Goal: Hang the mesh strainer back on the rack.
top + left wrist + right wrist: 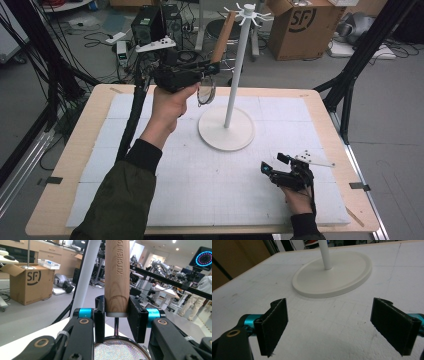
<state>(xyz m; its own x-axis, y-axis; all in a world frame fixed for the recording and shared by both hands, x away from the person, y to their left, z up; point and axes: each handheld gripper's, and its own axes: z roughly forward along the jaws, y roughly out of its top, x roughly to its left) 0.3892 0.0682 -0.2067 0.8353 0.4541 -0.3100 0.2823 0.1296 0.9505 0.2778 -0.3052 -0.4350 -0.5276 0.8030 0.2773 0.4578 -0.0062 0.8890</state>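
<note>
Wooden strainer handle (pixel 117 277) pinched in left tongs (pixel 212 68), mesh bowl (pixel 205 93) dangling beside white hanging stand (pixel 235 75), above bench (pixel 75 150). Right tongs (pixel 272 164) spread wide, idle low. Likely aiming for top hooks (pixel 248 14): lift steady, keep handle upright, approach slowly.

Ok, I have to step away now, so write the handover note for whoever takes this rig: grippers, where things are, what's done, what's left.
Left gripper: shut on the strainer's wooden handle, held up beside the stand's white pole; mesh bowl hangs below the jaws.
Right gripper: open, holding nothing, low over the white mat near the front right.
Stand: round base on the mat, hook ring on top.
Done: strainer lifted.
Left, probably: hang it on a hook, then release.
</note>
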